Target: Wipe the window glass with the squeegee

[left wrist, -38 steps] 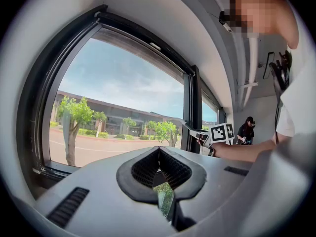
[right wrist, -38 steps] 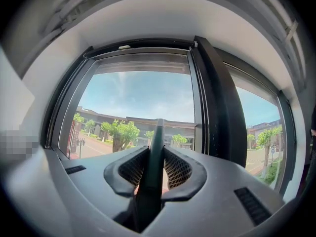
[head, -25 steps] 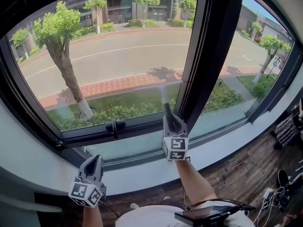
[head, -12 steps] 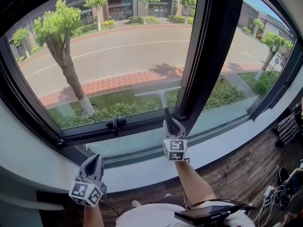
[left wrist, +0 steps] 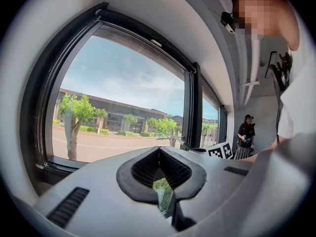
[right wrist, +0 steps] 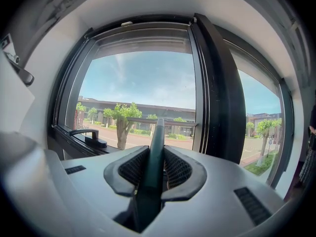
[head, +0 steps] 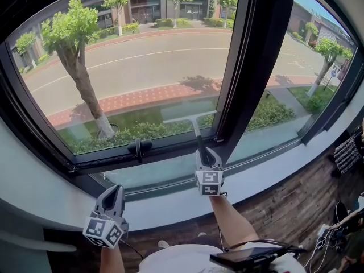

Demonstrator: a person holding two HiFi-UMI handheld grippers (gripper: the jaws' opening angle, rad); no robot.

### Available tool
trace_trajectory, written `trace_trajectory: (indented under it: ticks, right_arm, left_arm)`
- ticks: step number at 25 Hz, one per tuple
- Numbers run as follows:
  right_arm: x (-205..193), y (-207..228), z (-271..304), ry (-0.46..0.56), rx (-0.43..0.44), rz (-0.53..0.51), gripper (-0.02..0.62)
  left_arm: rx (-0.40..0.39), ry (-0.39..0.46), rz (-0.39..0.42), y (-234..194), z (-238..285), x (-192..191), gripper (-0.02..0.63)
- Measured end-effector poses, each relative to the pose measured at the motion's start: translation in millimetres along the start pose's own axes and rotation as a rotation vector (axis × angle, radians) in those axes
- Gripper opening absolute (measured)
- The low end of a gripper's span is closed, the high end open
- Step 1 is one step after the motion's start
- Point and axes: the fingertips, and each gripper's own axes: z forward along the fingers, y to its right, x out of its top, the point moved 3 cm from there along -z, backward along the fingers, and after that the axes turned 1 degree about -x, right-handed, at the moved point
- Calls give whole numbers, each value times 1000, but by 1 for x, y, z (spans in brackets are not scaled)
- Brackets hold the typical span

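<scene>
the window glass (head: 142, 78) before us looks onto a street with trees. we hold the squeegee (head: 193, 120) by its dark handle in our right tongs (head: 203, 152), clamped tight; its blade lies across the pane's lower right, just above the frame. our left tongs (head: 115, 192) hang below the sill, closed on nothing.

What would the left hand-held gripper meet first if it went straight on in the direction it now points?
Probably the window glass. The left hand-held gripper points up toward it, and its own view shows nothing in between. Depth is unclear, so it might meet the lower frame instead.
</scene>
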Motion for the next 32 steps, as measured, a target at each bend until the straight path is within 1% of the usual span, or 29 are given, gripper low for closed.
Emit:
trace_trajectory:
  ticks: [9, 14, 17, 20, 26, 32]
  right_arm:
    - [-23, -4, 3, -50, 7, 26, 98]
    - [-35, -5, 3, -76, 15, 22, 98]
    - [-43, -7, 4, -104, 19, 20, 98]
    - [-55, -7, 4, -135, 19, 43, 98]
    - [-58, -7, 6, -136, 38, 46, 98]
    - [-63, -6, 5, -144, 40, 51, 98]
  left_arm:
    - [-1, -12, 0, -1, 2, -2, 16]
    - [1, -17, -3, -2, 0, -3, 16]
    - [6, -20, -7, -3, 0, -4, 15]
    - [11, -26, -8, -4, 0, -6, 16]
    - [17, -34, -12, -6, -2, -12, 15]
    - [13, -41, -13, -3, -1, -15, 16]
